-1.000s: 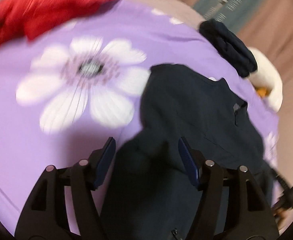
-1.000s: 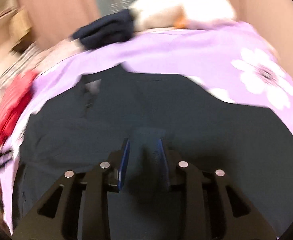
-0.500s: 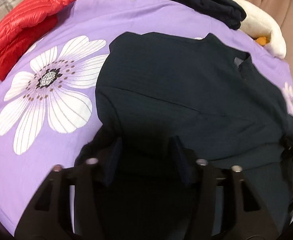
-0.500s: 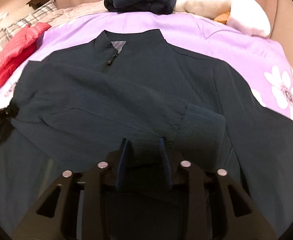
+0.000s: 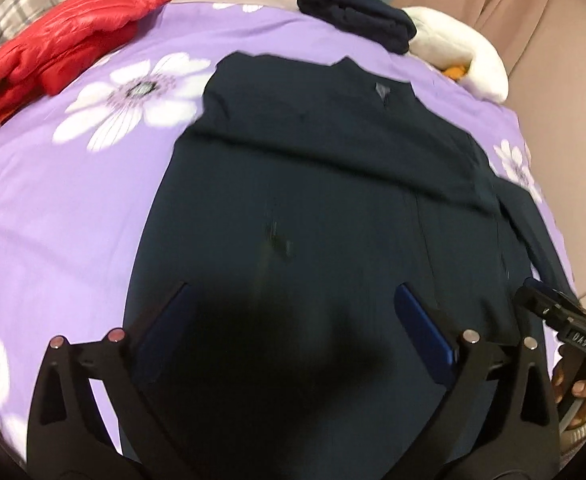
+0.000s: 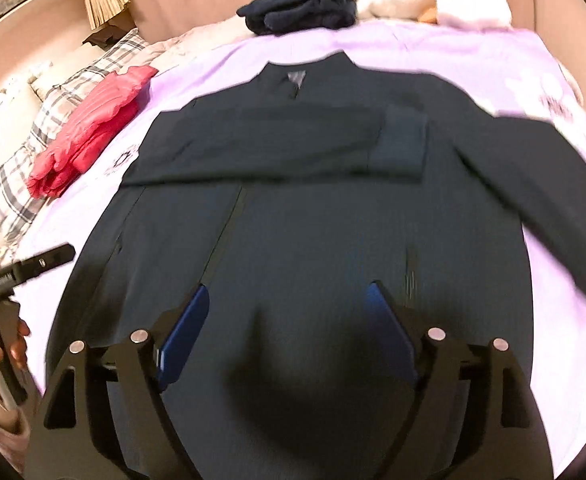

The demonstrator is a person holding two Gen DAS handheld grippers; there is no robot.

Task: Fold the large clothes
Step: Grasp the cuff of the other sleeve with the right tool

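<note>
A dark navy jacket (image 5: 313, 184) (image 6: 293, 208) lies flat, collar away from me, on the purple flowered bedspread (image 5: 61, 208) (image 6: 473, 60). One sleeve is folded across its chest, with the cuff (image 6: 403, 136) lying near the middle. The other sleeve (image 6: 541, 168) stretches out to the right. My left gripper (image 5: 293, 320) hovers over the jacket's lower body; its jaws are opening wide and hold nothing. My right gripper (image 6: 289, 320) hangs over the same area, its jaws also opening, with no cloth pinched between them. The pictures are blurred by motion.
A red puffy jacket (image 5: 65, 40) (image 6: 89, 128) lies at the bed's left. A folded navy garment (image 5: 357, 20) (image 6: 301, 12) and a white plush cushion (image 5: 457, 52) (image 6: 433, 0) sit at the far edge. Plaid pillows (image 6: 33, 168) lie left. A hand holds each gripper at the frame edges.
Both grippers carried a sleeve across the jacket's chest, let it go and drew back toward the hem. Their jaws went from narrow on the cloth to wide apart.
</note>
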